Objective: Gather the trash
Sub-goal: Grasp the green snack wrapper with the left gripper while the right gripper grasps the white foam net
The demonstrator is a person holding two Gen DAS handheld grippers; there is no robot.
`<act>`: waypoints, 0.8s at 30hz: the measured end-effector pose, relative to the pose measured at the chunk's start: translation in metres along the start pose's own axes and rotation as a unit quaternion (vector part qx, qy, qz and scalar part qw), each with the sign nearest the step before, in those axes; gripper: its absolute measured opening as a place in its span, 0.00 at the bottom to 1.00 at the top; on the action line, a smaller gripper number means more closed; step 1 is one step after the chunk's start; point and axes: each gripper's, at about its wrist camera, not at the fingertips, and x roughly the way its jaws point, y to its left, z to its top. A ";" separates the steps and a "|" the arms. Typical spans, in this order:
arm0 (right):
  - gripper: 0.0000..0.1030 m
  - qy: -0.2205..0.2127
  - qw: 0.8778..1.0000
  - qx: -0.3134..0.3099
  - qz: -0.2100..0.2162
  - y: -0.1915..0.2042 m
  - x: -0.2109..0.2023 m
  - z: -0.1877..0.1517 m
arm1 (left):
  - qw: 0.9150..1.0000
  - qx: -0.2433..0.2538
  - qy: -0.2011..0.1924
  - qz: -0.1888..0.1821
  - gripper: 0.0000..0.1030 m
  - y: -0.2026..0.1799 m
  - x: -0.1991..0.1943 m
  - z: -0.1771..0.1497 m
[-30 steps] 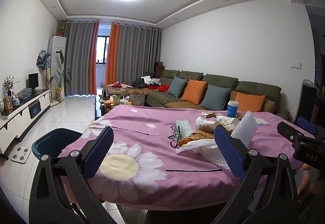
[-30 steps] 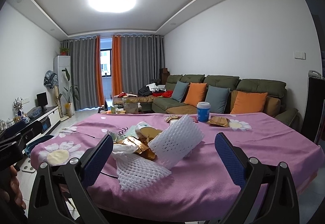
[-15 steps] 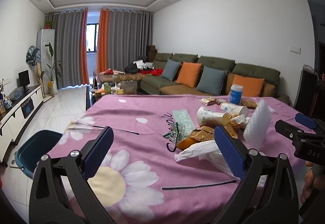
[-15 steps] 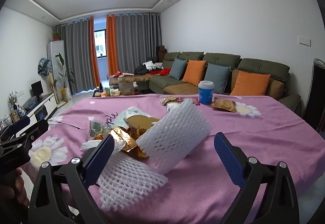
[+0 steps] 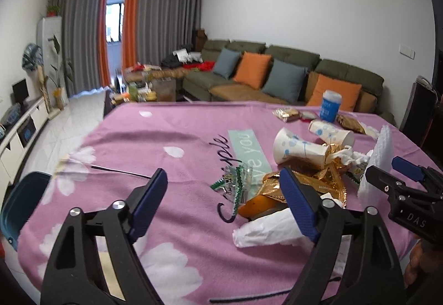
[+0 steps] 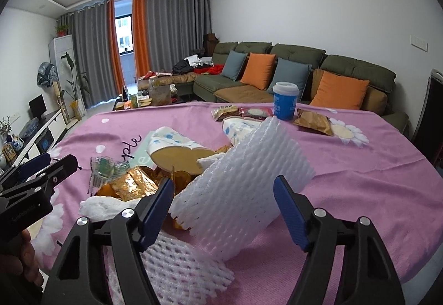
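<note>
Where gold wrappers crumple, white netted foam sleeve, tilted.

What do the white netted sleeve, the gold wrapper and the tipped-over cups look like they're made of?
White netted sleeve: soft foam mesh, matte, judging by its puffy open lattice.
Gold wrapper: probably metallised foil film, shiny and sharply creased.
Tipped-over cups: likely paper, matte white with blue print and a thin rolled rim.

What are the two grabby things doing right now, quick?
Left hand-held gripper: open, holding nothing, over the purple tablecloth.
Right hand-held gripper: open, holding nothing, with the white foam net just ahead.
</note>
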 end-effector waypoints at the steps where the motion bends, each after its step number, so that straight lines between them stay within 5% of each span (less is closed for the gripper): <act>1: 0.65 0.004 1.000 0.001 0.000 0.000 0.002 0.000 | 1.000 0.001 0.013 -0.003 0.76 -0.001 0.008 0.001; 8: 0.43 0.034 0.999 0.009 0.008 0.000 0.013 -0.005 | 0.996 -0.021 0.079 -0.033 0.62 -0.001 0.048 -0.001; 16: 0.07 0.056 0.998 0.012 0.036 -0.001 0.021 -0.010 | 0.990 -0.051 0.118 -0.061 0.22 0.002 0.075 -0.012; 24: 0.00 0.035 0.998 0.008 0.048 0.000 0.008 -0.008 | 0.990 -0.069 0.093 -0.078 0.18 0.011 0.062 -0.013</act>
